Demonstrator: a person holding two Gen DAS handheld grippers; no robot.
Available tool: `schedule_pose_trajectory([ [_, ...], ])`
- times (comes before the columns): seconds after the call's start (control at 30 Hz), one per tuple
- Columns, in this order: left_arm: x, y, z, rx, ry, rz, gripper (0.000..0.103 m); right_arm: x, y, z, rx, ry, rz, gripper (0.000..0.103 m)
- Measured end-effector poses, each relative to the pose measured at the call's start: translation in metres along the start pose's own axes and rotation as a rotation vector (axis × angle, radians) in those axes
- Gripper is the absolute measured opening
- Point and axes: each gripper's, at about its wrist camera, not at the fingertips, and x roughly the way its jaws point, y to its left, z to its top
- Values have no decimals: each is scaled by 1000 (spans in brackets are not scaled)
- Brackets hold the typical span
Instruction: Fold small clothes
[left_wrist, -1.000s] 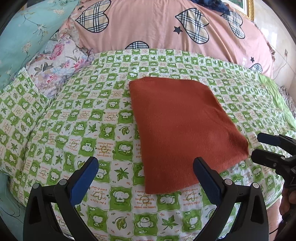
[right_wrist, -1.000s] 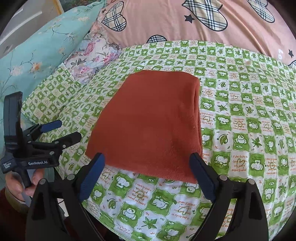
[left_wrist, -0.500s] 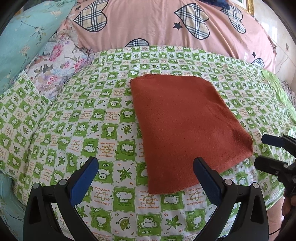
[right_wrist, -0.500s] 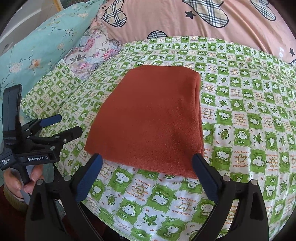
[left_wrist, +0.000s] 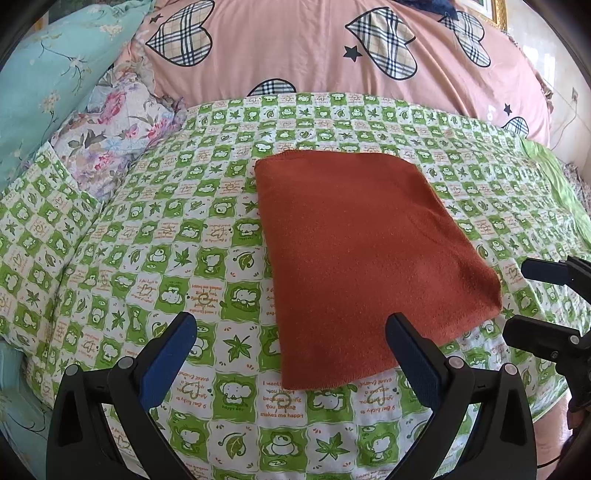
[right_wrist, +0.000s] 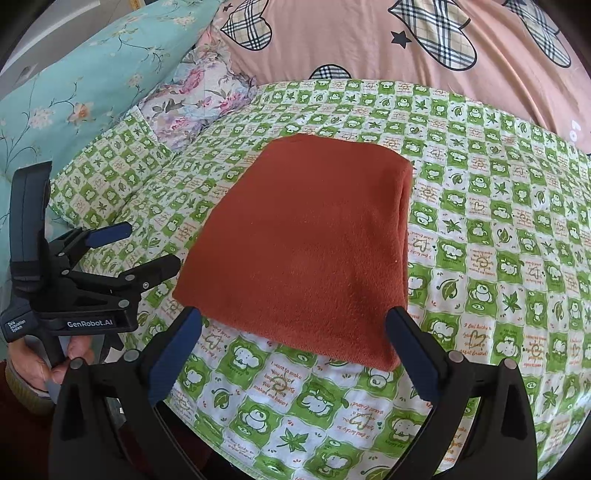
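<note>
Bedding fills both views: a green-and-white checked sheet (left_wrist: 177, 236) printed with cartoon animals and leaves covers the bed, backed by a big pink quilt (left_wrist: 295, 48) with plaid hearts, a pale blue flowered pillow (left_wrist: 48, 74) at the left, and a smaller floral pillow (right_wrist: 199, 96) tucked between them.

On the sheet, near the front edge of the bed, lies the rust-orange cloth (left_wrist: 362, 258), already folded into a neat flat rectangle. In the right wrist view its right side shows a rounded fold with layers stacked beneath (right_wrist: 404, 236), so it looks doubled at least once. Nothing touches it.

The left gripper (left_wrist: 291, 339) hovers over the near left part of the cloth, jaws wide apart and empty, one blue pad over bare sheet and the other over the cloth's near edge. The right gripper (right_wrist: 295, 332) hangs at the near edge as well; its jaws have just been opening and now stand spread, with the cloth's front hem seen between them but not pinched. In the right wrist view the left gripper appears off to the side, held by a person's hand (right_wrist: 55, 365).

By the look of it, a fold has just been set down and released. Whether another fold is wanted cannot be told. If so, the next move calls for both grippers to pinch matching corners of one edge and carry it across evenly, keeping the layers from sliding.
</note>
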Motion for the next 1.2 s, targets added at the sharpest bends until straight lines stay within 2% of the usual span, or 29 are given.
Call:
schedule_pose_trajectory([
  [0.3, -3, 4, 3, -17, -10, 14, 102, 1, 5, 10, -31, 4, -2, 102],
  [1.2, -6, 2, 13, -35, -28, 29, 102, 9, -4, 16, -7, 15, 4, 102],
])
